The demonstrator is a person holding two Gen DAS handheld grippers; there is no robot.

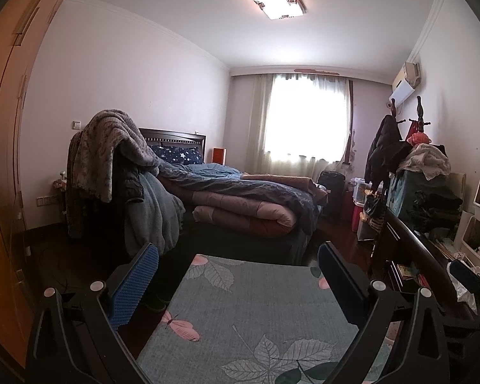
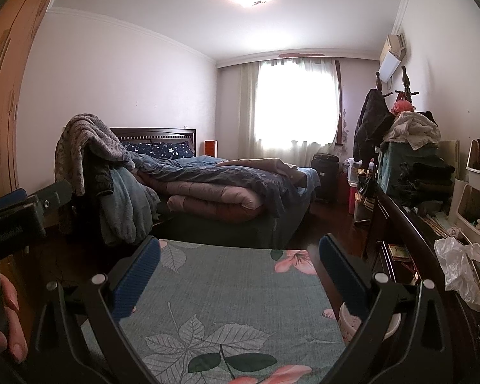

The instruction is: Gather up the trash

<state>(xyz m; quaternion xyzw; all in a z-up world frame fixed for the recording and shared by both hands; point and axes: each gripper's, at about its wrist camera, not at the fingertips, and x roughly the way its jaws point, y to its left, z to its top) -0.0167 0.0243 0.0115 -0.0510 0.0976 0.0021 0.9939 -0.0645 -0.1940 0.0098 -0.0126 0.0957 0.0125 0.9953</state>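
Note:
My left gripper (image 1: 238,257) is open and empty, held above a grey-green floral cloth (image 1: 249,316). My right gripper (image 2: 240,251) is open and empty above the same cloth (image 2: 227,297). A crumpled clear plastic bag (image 2: 457,268) lies on the dark wooden dresser to the right of the right gripper; it also shows in the left wrist view (image 1: 462,284), beside the right gripper's body. A small pale cup (image 2: 352,321) stands low at the right, behind the right finger.
A bed (image 1: 240,198) piled with quilts and blankets stands ahead. A wooden wardrobe (image 1: 6,160) fills the left. The dark dresser (image 2: 400,224) on the right carries clothes and white bins (image 2: 476,204). A suitcase (image 2: 324,176) stands under the window.

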